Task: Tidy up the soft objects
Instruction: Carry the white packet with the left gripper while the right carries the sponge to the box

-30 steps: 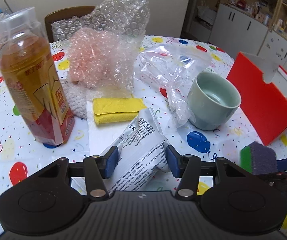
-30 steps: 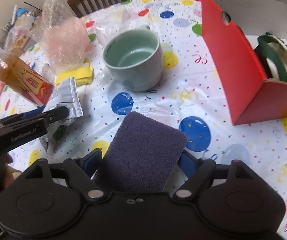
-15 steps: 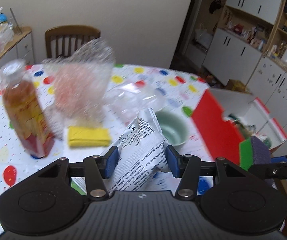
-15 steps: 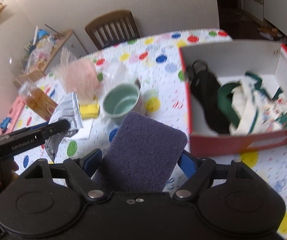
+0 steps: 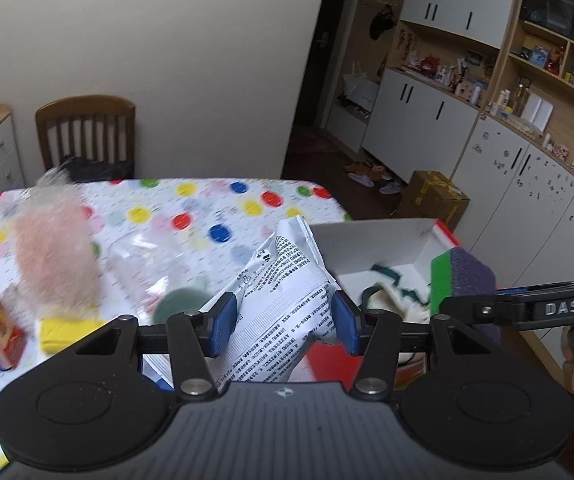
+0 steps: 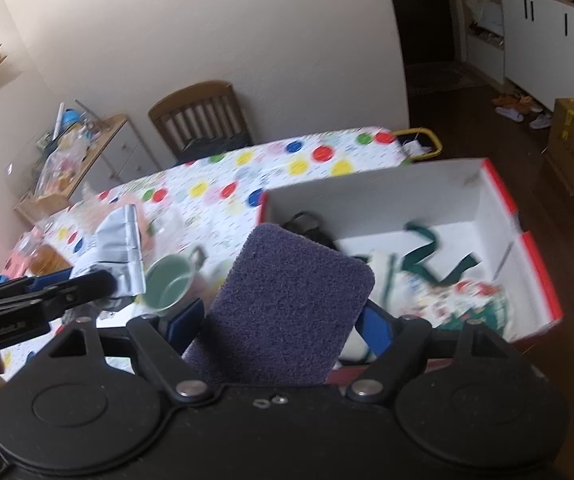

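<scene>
**Both grippers carry soft items above the table**

The left gripper (image 5: 281, 322) is clamped on a white printed pouch (image 5: 275, 304). The right gripper (image 6: 283, 324) is clamped on a purple sponge (image 6: 287, 304), raised near the open red box (image 6: 527, 248) holding cloth items.

Dotted table (image 6: 319, 160); w/ cup (image 6: 167, 286), red box (image 6: 535, 272), yellow sponge (image 5: 65, 330).
</scene>
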The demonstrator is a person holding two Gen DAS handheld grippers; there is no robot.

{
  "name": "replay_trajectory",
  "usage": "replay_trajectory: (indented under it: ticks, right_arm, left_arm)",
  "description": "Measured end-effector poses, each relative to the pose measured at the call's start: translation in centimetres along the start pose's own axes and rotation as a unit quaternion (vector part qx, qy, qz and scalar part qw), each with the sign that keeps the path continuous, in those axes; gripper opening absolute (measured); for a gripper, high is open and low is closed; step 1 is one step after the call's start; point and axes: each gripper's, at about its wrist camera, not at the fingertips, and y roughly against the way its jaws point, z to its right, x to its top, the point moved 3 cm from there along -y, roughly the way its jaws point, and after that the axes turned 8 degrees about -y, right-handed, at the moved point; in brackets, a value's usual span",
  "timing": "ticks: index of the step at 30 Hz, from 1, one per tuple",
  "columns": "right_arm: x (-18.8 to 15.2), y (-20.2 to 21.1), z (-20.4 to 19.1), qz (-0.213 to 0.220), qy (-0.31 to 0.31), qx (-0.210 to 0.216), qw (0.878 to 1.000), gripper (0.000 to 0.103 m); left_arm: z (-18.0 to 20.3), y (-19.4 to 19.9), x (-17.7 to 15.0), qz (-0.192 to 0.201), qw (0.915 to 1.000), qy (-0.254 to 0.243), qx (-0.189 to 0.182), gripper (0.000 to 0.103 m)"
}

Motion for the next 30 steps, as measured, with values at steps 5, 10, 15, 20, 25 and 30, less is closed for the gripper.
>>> replay_trajectory:
  ticks: [5, 10, 15, 20, 25, 30]
  right_arm:
    - [1.7, 0.2, 3.3, 0.013, 0.017, -0.020, 1.000, 0.081]
    - [3.8, -0.1, 6.9, 0.018, 0.012, -0.033, 0.999, 0.081]
    - [4.6, -1.4, 9.3, -0.001, 0.023, -0.035, 0.999, 0.081]
    - [4.6, -3.1, 9.9, -0.018, 0.054, -0.031, 0.998, 0.081]
    - [4.4, -4.4, 10.1, -0.043, 0.080, -0.010, 0.996, 0.081]
    - [3.8, -5.5, 10.1, -0.062, 0.105, -0.003, 0.992, 0.082]
  left_arm:
    - [3.4, -2.1, 1.5, 0.001, 0.9995, -0.030, -0.001, 0.051]
    - [5.7, -4.8, 2.2, -0.017, 0.9993, -0.034, 0.001, 0.051]
    - [8.0, -7.3, 3.4, -0.030, 0.9988, -0.038, -0.010, 0.051]
    - [10.2, -10.4, 4.7, -0.041, 0.9984, -0.037, -0.013, 0.051]
    - [11.2, -13.4, 5.6, -0.052, 0.9978, -0.039, -0.011, 0.051]
    - [11.8, -16.5, 5.6, -0.071, 0.9964, -0.045, -0.007, 0.051]
